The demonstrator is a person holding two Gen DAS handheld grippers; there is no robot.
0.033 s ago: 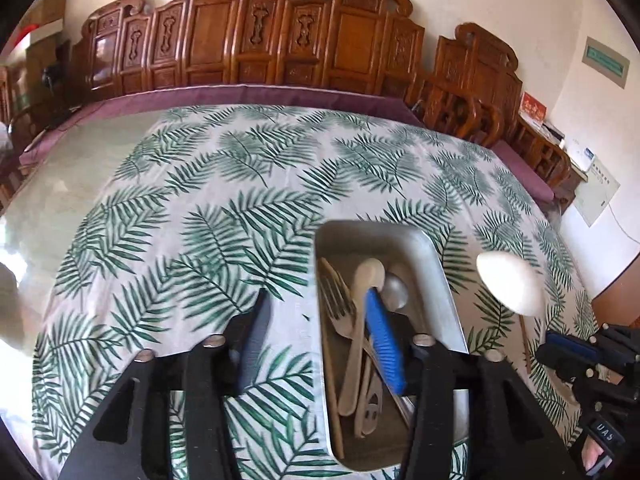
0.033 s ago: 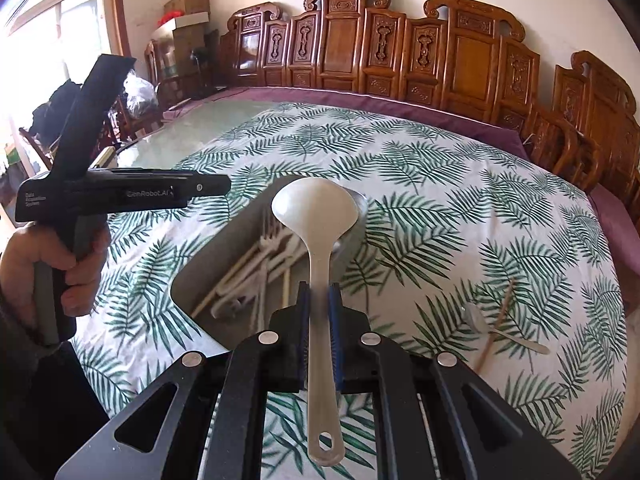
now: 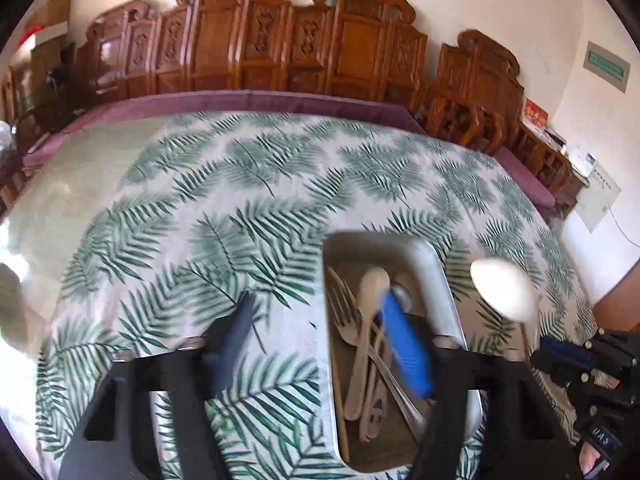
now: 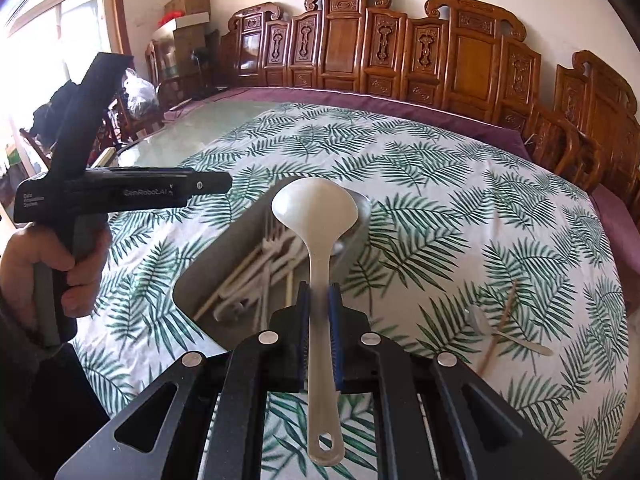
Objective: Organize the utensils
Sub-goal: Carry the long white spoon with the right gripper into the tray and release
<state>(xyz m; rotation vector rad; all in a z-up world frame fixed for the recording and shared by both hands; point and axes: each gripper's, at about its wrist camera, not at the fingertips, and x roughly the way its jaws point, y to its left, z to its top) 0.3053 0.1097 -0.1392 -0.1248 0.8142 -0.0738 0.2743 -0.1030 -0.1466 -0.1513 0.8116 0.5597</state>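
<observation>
The right gripper (image 4: 319, 312) is clamped on the white ladle (image 4: 316, 216) above the tray's (image 3: 440, 264) 3 o'clock rim, the left gripper (image 3: 320, 344) stands apart and empty, so lowering the ladle among the forks (image 3: 344, 308) seems next.

We're in a home dining room: a big round counter (image 4: 224, 136) under a palm-leaf tablecloth (image 4: 460, 208), ringed by carved wooden chairs (image 4: 348, 36) against a cream wall. Cardboard boxes (image 4: 188, 20) sit stacked in the corner by a bright window (image 4: 60, 40).
</observation>
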